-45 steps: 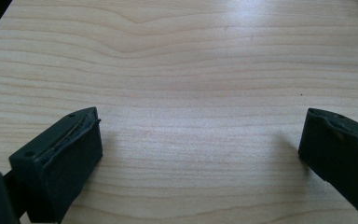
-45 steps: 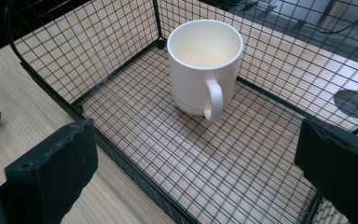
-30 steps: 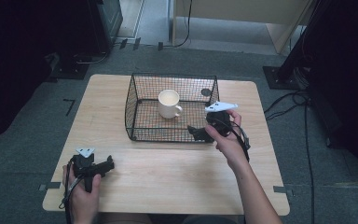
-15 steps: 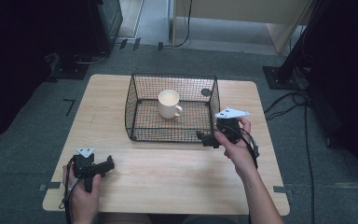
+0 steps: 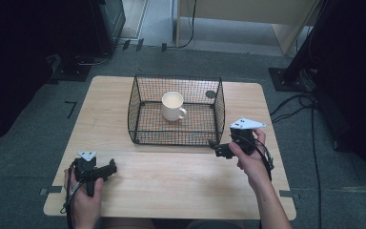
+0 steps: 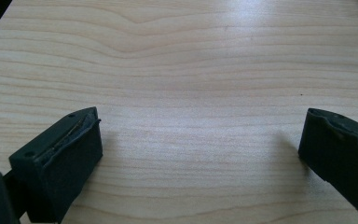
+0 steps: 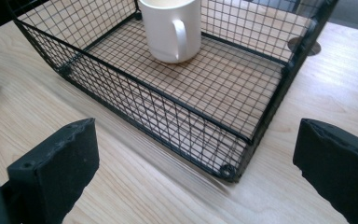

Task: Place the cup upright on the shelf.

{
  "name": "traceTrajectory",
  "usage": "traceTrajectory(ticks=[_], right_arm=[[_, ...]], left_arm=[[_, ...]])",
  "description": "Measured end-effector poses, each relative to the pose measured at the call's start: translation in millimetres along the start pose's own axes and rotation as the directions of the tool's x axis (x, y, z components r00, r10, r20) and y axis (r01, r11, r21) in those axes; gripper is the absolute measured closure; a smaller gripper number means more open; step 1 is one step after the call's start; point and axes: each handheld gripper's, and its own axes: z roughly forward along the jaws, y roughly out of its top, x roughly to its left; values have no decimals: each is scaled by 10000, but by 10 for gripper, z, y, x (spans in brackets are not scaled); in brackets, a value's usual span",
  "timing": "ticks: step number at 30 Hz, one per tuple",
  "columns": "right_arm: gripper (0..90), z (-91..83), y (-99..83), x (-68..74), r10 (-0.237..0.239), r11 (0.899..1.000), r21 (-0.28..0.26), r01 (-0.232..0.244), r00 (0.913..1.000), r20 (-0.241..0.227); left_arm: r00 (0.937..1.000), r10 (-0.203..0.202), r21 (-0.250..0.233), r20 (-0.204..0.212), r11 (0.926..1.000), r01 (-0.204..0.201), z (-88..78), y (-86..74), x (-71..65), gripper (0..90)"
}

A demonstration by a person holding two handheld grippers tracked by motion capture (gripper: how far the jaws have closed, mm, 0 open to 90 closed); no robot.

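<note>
The high camera hangs above my side of the wooden table (image 5: pixel 171 176) and looks forward and down, far enough off to take in the whole tabletop, the wire basket (image 5: pixel 176 138) at its middle and the floor beyond.

The camera on my left gripper (image 6: pixel 200 140) sits low and close to the tabletop (image 6: pixel 191 70), on the near-left side of the basket, looking along its jaws at bare wood grain.

The camera on my right gripper (image 7: pixel 196 154) sits just off the basket's near-right corner (image 7: pixel 227 170), looking down and across the basket (image 7: pixel 168 98) toward the white mug (image 7: pixel 172 28) inside.

The high view and right gripper view share basket, mug (image 5: pixel 173 106) and table; the left gripper view shares the tabletop.
</note>
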Motion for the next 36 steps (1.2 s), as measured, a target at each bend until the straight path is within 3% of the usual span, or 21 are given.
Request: traceTrajectory(ticks=[20, 36], right_arm=[[0, -110, -421, -234, 705, 9972, 202, -715, 9965, 445], [0, -214, -797, -458, 1458, 9884, 272, -1492, 9843, 994]], left_arm=[[10000, 27, 24, -2, 10000, -27, -2, 0, 2, 0], [10000, 23, 22, -2, 10000, -23, -2, 0, 1, 0]])
